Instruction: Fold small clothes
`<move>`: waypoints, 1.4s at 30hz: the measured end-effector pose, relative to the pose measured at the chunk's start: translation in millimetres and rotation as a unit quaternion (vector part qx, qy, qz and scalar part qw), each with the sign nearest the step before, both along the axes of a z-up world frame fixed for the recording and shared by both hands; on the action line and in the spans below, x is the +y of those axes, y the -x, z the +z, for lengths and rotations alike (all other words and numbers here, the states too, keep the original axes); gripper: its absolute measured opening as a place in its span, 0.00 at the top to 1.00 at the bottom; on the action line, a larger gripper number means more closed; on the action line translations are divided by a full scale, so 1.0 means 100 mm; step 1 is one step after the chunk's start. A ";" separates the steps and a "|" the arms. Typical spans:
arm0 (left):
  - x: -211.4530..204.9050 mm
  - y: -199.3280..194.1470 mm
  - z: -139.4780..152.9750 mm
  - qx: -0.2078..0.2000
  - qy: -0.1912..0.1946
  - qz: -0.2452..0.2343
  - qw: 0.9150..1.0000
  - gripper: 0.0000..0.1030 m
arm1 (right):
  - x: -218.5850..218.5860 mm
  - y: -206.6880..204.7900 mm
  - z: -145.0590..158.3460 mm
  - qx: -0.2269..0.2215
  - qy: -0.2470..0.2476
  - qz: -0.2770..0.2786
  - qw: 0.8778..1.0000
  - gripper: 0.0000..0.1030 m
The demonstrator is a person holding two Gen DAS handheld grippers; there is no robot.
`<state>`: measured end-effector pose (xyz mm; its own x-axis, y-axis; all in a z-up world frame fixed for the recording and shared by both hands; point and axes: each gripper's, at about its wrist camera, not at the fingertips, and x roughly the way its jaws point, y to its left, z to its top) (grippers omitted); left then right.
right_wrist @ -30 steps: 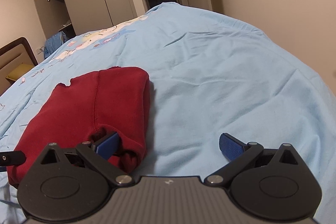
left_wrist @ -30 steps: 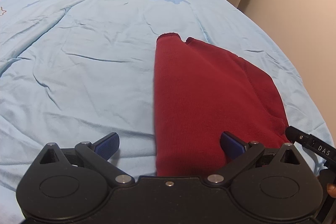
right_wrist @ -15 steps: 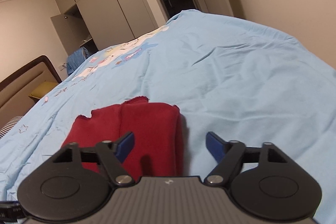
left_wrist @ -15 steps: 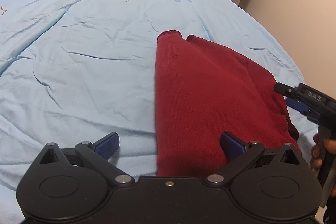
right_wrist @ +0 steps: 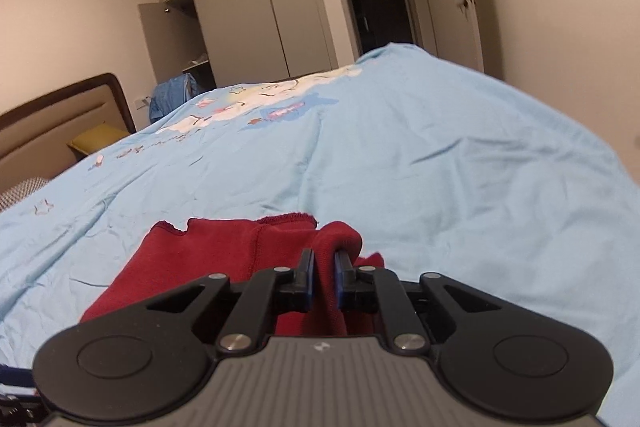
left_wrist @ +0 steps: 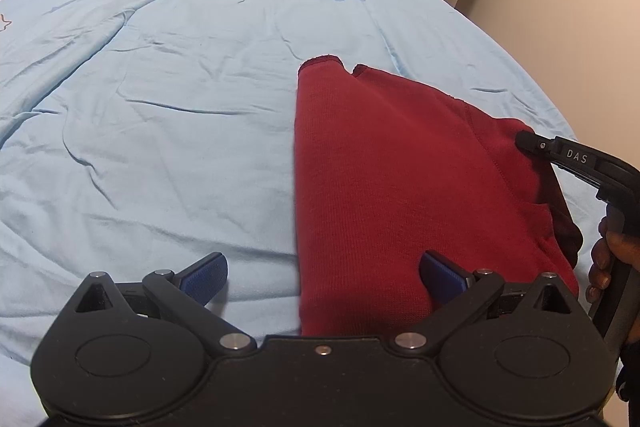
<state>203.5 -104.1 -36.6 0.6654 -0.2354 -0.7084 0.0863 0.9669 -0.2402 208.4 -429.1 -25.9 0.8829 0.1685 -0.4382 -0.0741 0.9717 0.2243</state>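
- The right gripper (right_wrist: 322, 269) has just been closing its jaws, and they now pinch a raised fold of the dark red knitted garment (right_wrist: 224, 259) between the blue pads (right_wrist: 307, 277); only a thin ridge of cloth fills the narrow gap.
- In the left wrist view this same right gripper (left_wrist: 524, 141) reaches in from the right side, its black tip touching the garment's right edge, with a hand (left_wrist: 608, 255) wrapped around its handle.
- The left gripper (left_wrist: 322, 273) stands wide: one blue finger (left_wrist: 204, 273) hangs over bare bedding, the other over the red cloth, and neither pad presses on anything.
- The dark red knitted garment (left_wrist: 400, 179) lies flat and partly folded on the light blue cartoon-printed bed cover (left_wrist: 160, 107), directly ahead of both grippers, its near hem just in front of the left one and its long straight edge running away between the left fingers.
- Far beyond the grippers are a tall pale wardrobe (right_wrist: 248, 19) with one door ajar and a dark open doorway (right_wrist: 372, 3).
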 end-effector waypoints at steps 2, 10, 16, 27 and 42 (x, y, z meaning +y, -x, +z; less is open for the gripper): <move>-0.01 0.00 0.00 0.000 0.000 0.000 1.000 0.01 | -0.01 -0.04 -0.02 0.007 0.007 -0.003 1.000 0.89; 0.00 -0.01 -0.02 0.003 0.005 0.001 1.000 0.01 | -0.24 -0.07 -0.30 0.052 -0.055 -0.034 0.997 0.42; 0.00 -0.02 -0.03 0.005 0.006 0.001 1.000 0.01 | -0.31 -0.03 -0.39 0.061 -0.082 -0.034 0.994 0.24; 0.05 -0.12 0.03 -0.002 0.013 -0.011 1.000 0.01 | -0.33 0.06 -0.53 0.051 -0.097 -0.024 0.994 0.35; 0.11 -0.57 0.11 -0.002 -0.004 -0.003 1.000 0.01 | -0.24 0.11 -0.58 0.038 -0.091 0.000 0.995 0.56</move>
<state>260.5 -93.1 -25.3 0.6669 -0.2345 -0.7073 0.0938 0.9681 -0.2325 197.6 -453.0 -84.2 0.8485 0.2511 -0.4659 -0.0497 0.9142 0.4022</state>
